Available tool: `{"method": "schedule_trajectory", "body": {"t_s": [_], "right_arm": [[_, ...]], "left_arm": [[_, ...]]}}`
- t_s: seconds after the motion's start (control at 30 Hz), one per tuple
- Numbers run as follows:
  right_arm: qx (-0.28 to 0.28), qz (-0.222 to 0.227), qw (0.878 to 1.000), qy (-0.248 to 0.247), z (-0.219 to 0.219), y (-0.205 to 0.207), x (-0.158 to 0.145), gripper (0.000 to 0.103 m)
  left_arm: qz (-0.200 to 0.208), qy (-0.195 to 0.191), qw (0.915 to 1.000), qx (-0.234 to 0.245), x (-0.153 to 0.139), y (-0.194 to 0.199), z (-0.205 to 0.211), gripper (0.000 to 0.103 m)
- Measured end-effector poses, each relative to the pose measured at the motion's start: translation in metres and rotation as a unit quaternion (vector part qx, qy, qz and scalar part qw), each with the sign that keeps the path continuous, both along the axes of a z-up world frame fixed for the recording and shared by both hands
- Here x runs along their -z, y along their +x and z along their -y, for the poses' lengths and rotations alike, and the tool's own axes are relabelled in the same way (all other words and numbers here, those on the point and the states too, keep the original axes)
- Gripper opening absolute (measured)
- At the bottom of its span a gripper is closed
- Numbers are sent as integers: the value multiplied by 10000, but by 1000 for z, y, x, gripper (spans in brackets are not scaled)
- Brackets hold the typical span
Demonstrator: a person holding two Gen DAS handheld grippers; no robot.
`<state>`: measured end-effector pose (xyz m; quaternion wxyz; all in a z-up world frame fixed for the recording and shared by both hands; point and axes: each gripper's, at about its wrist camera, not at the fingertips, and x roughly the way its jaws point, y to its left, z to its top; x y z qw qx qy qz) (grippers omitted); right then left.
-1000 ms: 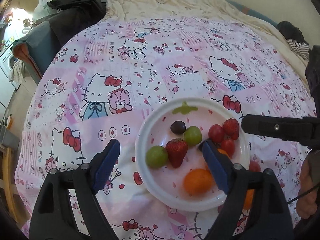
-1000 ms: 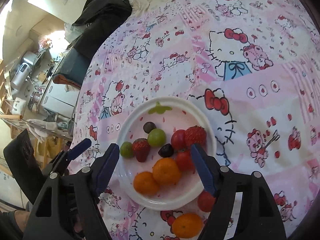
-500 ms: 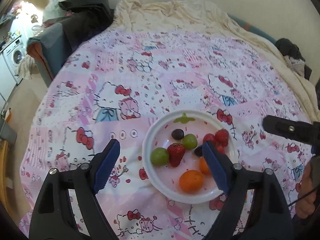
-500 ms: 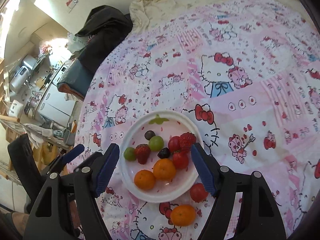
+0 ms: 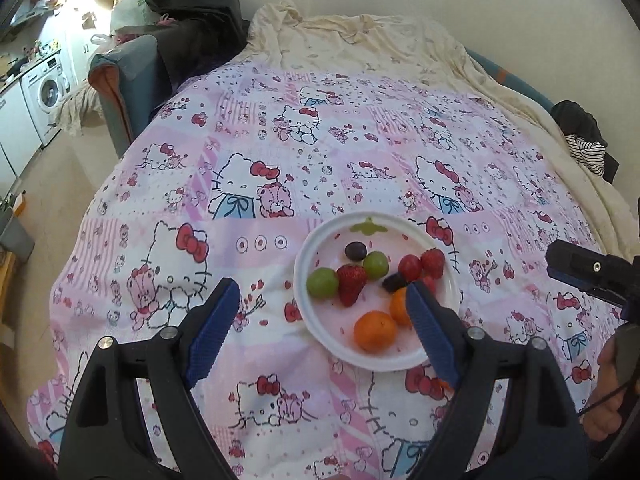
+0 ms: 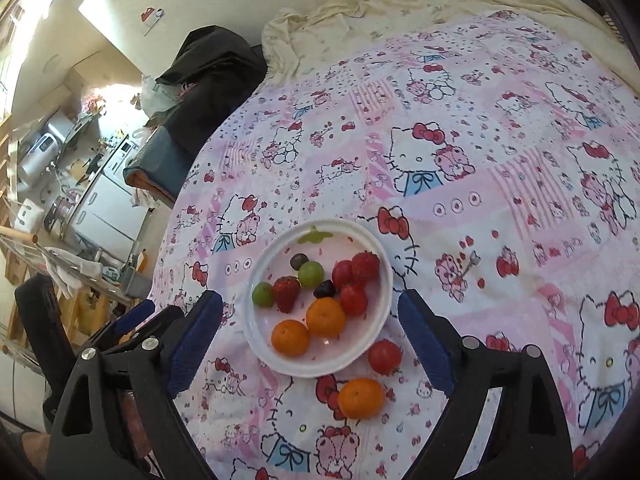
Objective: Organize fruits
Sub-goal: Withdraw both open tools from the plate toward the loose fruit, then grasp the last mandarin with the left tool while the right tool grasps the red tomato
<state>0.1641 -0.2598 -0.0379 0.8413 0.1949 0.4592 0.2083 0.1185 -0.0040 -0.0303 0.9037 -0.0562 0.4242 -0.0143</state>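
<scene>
A white plate (image 5: 308,316) (image 6: 256,340) on the Hello Kitty cloth holds two oranges (image 6: 291,337), green grapes (image 6: 311,274), dark grapes (image 6: 324,289), strawberries (image 6: 286,293) and red tomatoes (image 6: 353,299). One orange (image 6: 361,397) and one red tomato (image 6: 384,356) lie on the cloth just right of the plate. My left gripper (image 5: 320,332) is open and empty, high above the plate's near left side. My right gripper (image 6: 310,340) is open and empty, above the plate; it also shows at the right edge of the left wrist view (image 5: 588,272).
The pink patterned cloth (image 5: 320,140) covers a bed, with a cream sheet (image 5: 360,40) at the far end. Dark clothing on a chair (image 5: 192,20) stands at the far left. A kitchen area with a washing machine (image 5: 44,88) lies beyond the left edge.
Both grippers have pulled up and back from the plate, so it looks smaller and farther. Both stay open and empty. The fruits have not moved.
</scene>
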Motion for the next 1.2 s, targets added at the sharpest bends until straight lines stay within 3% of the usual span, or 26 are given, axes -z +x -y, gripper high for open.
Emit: {"method": "schedule_trajectory", "body": {"t_s": [0.33,0.53,0.67,0.93,1.2], "right_arm": [[273,-139,9995,-52,17,-27,4,91],[638,-528,9965,-62,34,-31,23,91],[781,-802,9937,-83,41,-31,36,91],[1082,-1039,9886,-127,61,-30,44,91],[1273,-1526,9798,-229,74,-23,63,91]], "left_arm": [[-183,36,9998,-9,9,-12,6,83],[-524,17,9979,386,29,-15,27,83],[-1049,-70,9906,874,55,-14,57,83],[-1477,41,9756,1623,89,-12,120,82],[-1681,335,9692,1771,111,-4,150,58]]}}
